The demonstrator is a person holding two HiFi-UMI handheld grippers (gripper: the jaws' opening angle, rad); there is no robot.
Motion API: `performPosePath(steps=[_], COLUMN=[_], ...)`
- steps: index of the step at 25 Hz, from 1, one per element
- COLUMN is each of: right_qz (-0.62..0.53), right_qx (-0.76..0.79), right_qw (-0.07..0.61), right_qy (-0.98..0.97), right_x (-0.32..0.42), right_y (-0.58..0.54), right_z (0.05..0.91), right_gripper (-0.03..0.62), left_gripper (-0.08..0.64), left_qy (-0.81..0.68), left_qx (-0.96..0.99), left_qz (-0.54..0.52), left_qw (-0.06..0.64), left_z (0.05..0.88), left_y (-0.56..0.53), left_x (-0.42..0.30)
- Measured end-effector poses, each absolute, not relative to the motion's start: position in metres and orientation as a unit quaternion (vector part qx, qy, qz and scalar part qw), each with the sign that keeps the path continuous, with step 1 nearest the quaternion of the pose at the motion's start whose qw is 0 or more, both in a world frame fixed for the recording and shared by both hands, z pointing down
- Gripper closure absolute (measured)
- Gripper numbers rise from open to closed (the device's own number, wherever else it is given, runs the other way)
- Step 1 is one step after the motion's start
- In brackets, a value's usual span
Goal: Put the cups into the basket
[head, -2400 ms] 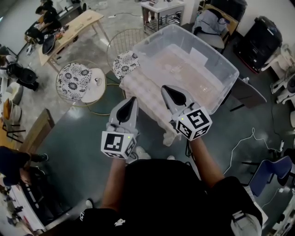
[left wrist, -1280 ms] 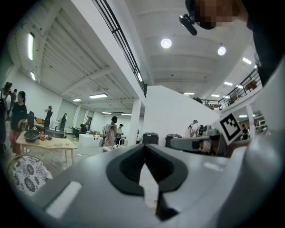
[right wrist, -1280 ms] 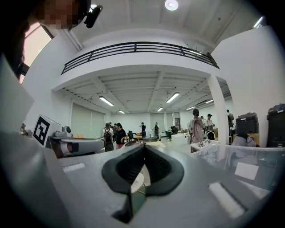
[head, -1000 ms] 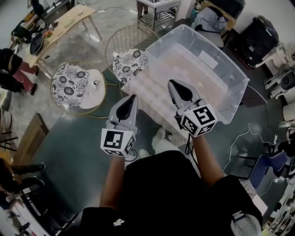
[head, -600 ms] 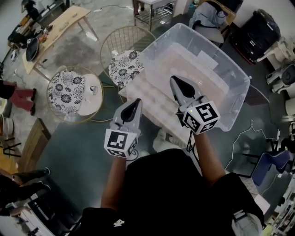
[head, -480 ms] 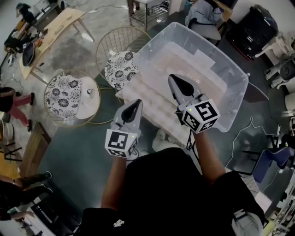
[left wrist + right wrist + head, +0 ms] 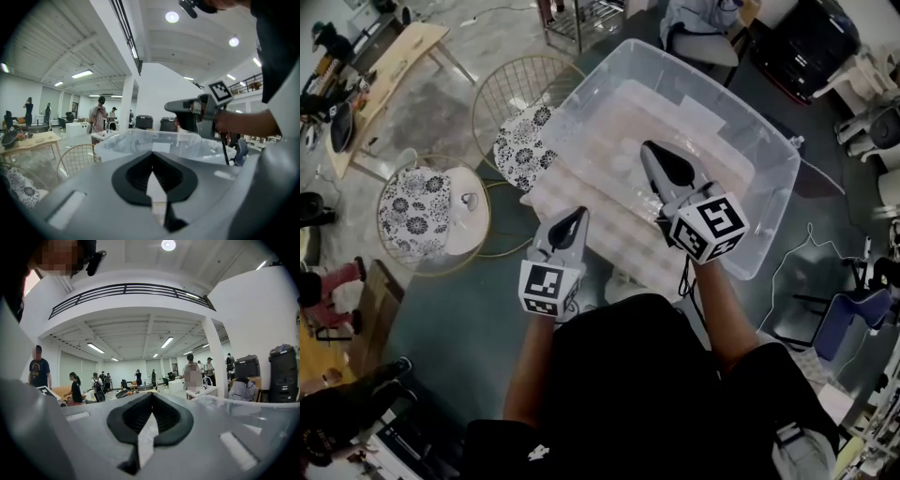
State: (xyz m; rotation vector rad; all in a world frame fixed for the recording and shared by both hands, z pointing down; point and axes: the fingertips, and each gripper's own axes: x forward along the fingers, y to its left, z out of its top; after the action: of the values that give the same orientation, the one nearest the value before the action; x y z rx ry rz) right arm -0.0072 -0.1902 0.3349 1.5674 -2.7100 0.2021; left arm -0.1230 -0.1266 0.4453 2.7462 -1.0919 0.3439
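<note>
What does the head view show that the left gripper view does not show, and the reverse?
Only the head view: the marker cube on the left gripper and the person's left forearm. Only the left gripper view: the ceiling lights and people standing far back in the hall. Both: the clear bin and the right gripper above it.

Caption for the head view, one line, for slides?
Left gripper and right gripper, both shut and empty, held at a clear plastic bin beside two wire chairs.
</note>
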Motion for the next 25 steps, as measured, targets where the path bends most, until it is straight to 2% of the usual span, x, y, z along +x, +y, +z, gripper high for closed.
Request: performPosePath(steps=[12, 25], right_qz=[0.083, 0.105], right_qx=[0.494, 0.501], right_qw=[-0.006, 0.004], right_qy=[-0.866, -0.859], right_x=[0.032, 0.047], right_y=[-0.209, -0.207], right_z=[0.349, 0.369], right_gripper=[0.592, 0.592], left_gripper=[0.554, 0.554], left_qy=[-0.323, -0.279], left_qx=[0.909, 0.889], left_qz=[0.245, 0.340], left_qw=[0.094, 0.128], left_z=[0.522, 0.601], left_y=[-0.130, -0.123], left_x=[-0.079, -0.071])
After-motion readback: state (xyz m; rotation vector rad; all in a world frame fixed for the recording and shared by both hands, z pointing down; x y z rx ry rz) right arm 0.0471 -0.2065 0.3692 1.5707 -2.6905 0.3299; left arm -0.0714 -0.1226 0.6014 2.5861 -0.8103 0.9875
